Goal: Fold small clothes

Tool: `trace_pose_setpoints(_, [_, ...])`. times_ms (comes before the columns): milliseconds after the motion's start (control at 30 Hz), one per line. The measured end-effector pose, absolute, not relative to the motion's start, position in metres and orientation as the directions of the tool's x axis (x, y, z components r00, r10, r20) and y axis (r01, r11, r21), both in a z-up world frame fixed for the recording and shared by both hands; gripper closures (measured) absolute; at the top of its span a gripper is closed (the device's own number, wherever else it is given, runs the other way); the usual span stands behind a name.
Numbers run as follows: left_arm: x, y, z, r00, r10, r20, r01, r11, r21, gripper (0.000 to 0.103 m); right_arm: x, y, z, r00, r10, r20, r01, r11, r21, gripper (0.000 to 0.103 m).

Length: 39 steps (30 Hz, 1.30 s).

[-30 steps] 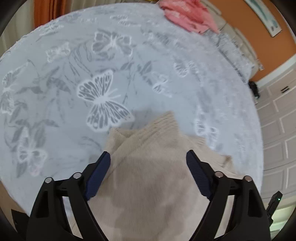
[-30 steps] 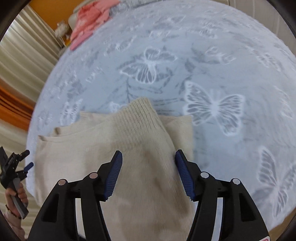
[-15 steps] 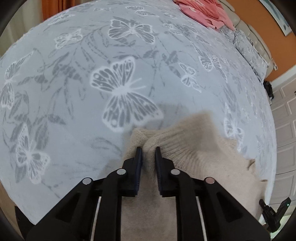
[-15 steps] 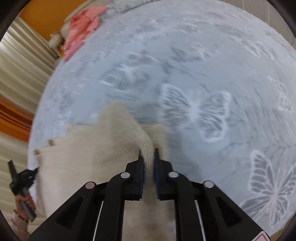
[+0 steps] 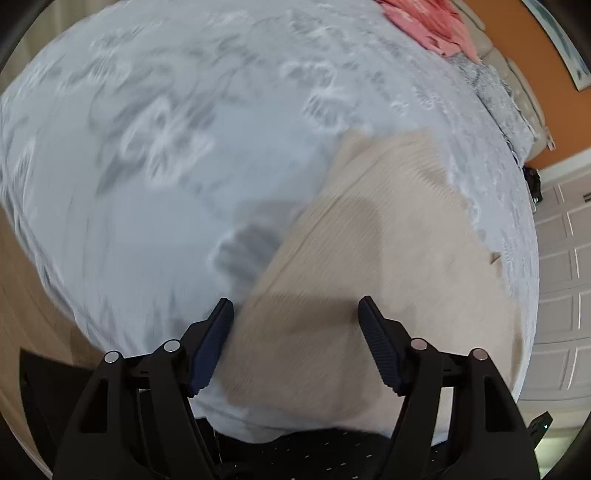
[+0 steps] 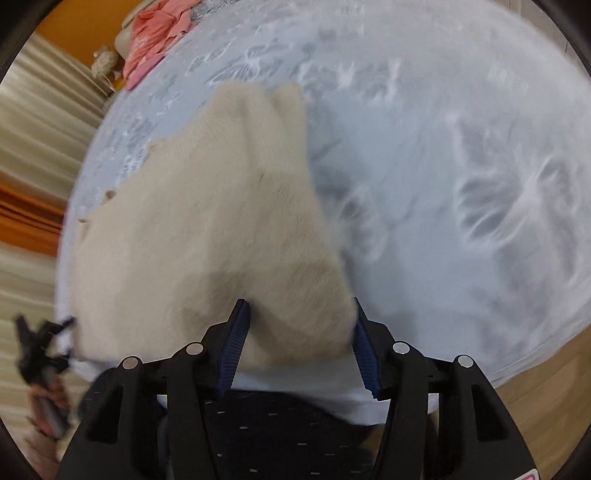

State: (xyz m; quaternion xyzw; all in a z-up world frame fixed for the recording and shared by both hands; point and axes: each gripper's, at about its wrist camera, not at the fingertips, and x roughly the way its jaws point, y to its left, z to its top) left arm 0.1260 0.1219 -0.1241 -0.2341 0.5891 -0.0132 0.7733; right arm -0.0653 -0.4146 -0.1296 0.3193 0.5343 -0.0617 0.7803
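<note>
Half a second ago both grippers were pinched on the knit; now the left gripper and the right gripper stand with jaws apart and empty, pulled back toward the near edge of the bed, and the folded layer has dropped flat. The cream knit sweater lies on the butterfly-print bedspread, near its front edge, with a ribbed cuff or hem pointing away from the cameras.

The knit looks soft, light and limp; it will likely sag and drag if lifted by one point, so a doubled edge or the ribbed band seems the best hold.

Both views are smeared by motion. The sweater's near edge is cut off behind the fingers, and how many layers are stacked cannot be told. A pink garment lies at the far end.
</note>
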Motion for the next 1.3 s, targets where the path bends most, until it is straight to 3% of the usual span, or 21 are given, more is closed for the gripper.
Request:
trace_pose_setpoints(100, [0.118,0.124,-0.124,0.315,-0.303,-0.899,-0.27,0.88,-0.391,0.078,-0.071,-0.42,-0.102,0.49,0.198,-0.849,0.43,0.793,0.432,0.087])
trace_pose_setpoints(133, [0.118,0.127,-0.117,0.323,-0.304,-0.896,-0.282,0.873,-0.397,0.082,-0.076,-0.426,-0.094,0.501,0.174,-0.848,0.439,0.793,0.422,0.093])
trace_pose_setpoints(167, [0.117,0.13,-0.114,0.324,-0.297,-0.898,-0.288,0.873,-0.393,0.085,-0.082,-0.433,-0.092,0.505,0.162,-0.848,0.453,0.787,0.42,0.093])
trace_pose_setpoints(333, [0.114,0.14,-0.126,0.286,-0.282,-0.916,-0.307,0.879,-0.366,0.085,-0.089,-0.446,-0.145,0.397,0.219,-0.891,0.505,0.758,0.412,0.091])
trace_pose_setpoints(467, [0.112,0.137,-0.121,0.288,-0.261,-0.922,-0.28,0.897,-0.341,0.076,-0.087,-0.437,-0.122,0.437,0.175,-0.882,0.506,0.763,0.402,0.081])
trace_pose_setpoints(600, [0.11,0.14,-0.096,0.34,-0.297,-0.892,-0.274,0.877,-0.396,0.065,-0.076,-0.425,-0.077,0.493,0.073,-0.867,0.43,0.846,0.316,0.081])
trace_pose_setpoints(733, [0.126,0.11,-0.068,0.41,-0.272,-0.87,-0.158,0.919,-0.362,0.064,-0.045,-0.401,-0.05,0.557,0.107,-0.824,0.325,0.884,0.335,0.092])
trace_pose_setpoints(833, [0.145,0.078,-0.067,0.405,-0.256,-0.878,-0.084,0.946,-0.315,0.064,-0.012,-0.385,-0.063,0.51,0.116,-0.852,0.281,0.914,0.293,0.094])
trace_pose_setpoints(933, [0.161,0.062,-0.095,0.336,-0.183,-0.924,-0.088,0.971,-0.224,0.064,0.001,-0.404,-0.102,0.408,0.021,-0.913,0.368,0.911,0.185,0.095])
trace_pose_setpoints(967, [0.164,0.063,-0.104,0.315,-0.167,-0.934,-0.101,0.973,-0.208,0.064,0.001,-0.414,-0.114,0.38,0.004,-0.925,0.414,0.894,0.174,0.102])
trace_pose_setpoints(1133, [0.164,0.064,-0.112,0.314,-0.157,-0.936,-0.075,0.979,-0.189,0.064,-0.021,-0.453,-0.126,0.369,0.02,-0.929,0.561,0.792,0.24,0.103])
trace_pose_setpoints(1300, [0.163,0.055,-0.114,0.321,-0.115,-0.94,-0.038,0.99,-0.135,0.064,0.002,-0.417,-0.081,0.468,0.021,-0.883,0.415,0.878,0.241,0.101])
